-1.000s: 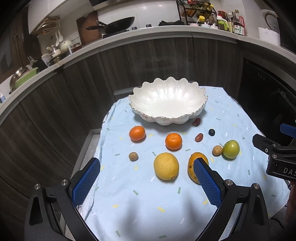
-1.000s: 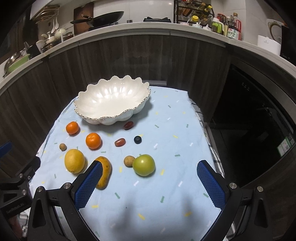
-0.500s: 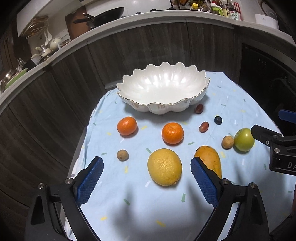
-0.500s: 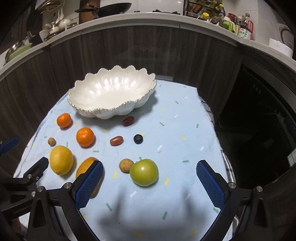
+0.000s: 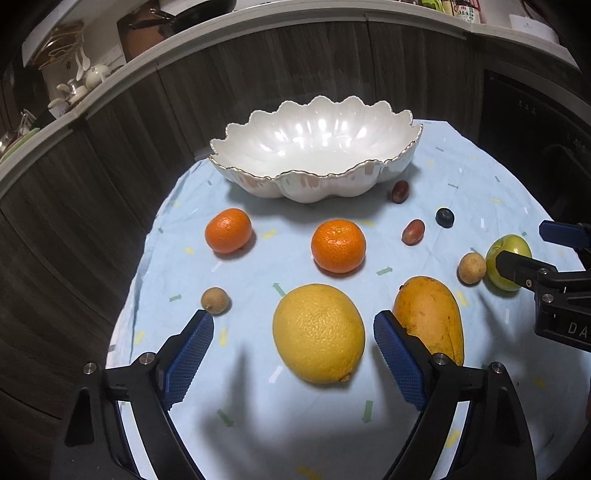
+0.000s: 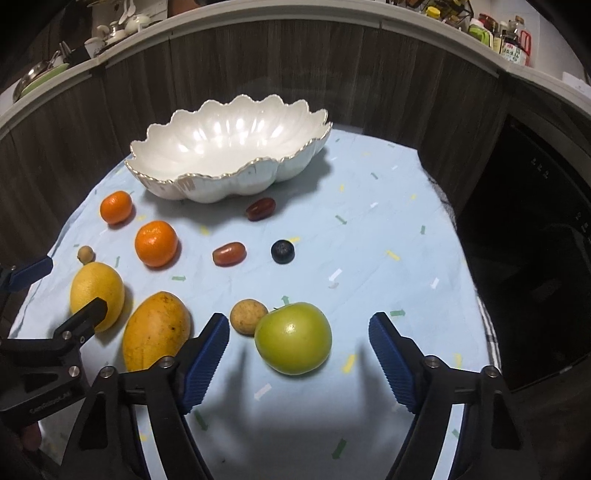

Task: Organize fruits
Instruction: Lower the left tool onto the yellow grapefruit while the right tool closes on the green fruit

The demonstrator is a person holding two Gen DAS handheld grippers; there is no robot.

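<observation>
A white scalloped bowl (image 5: 314, 147) stands empty at the back of a light blue cloth (image 5: 258, 413). In front lie two tangerines (image 5: 338, 245) (image 5: 228, 230), a yellow citrus (image 5: 318, 333), a mango (image 5: 430, 317), a green apple (image 6: 293, 338), two small brown fruits (image 5: 215, 301) (image 6: 248, 316), two red grapes (image 6: 229, 253) (image 6: 260, 208) and a blueberry (image 6: 282, 251). My left gripper (image 5: 293, 349) is open, low, with the yellow citrus between its fingers, not touching. My right gripper (image 6: 299, 345) is open, with the apple between its fingers.
Dark wood cabinet fronts curve behind the table. A counter above holds a pan (image 5: 192, 11), dishes (image 5: 77, 88) and bottles (image 6: 511, 40). A dark appliance front (image 6: 535, 221) stands to the right. The cloth's edge drops off left and right.
Both grippers have moved forward and down toward the fruit. The citrus now sits between the left fingers and the apple between the right fingers. No fruit has moved.
</observation>
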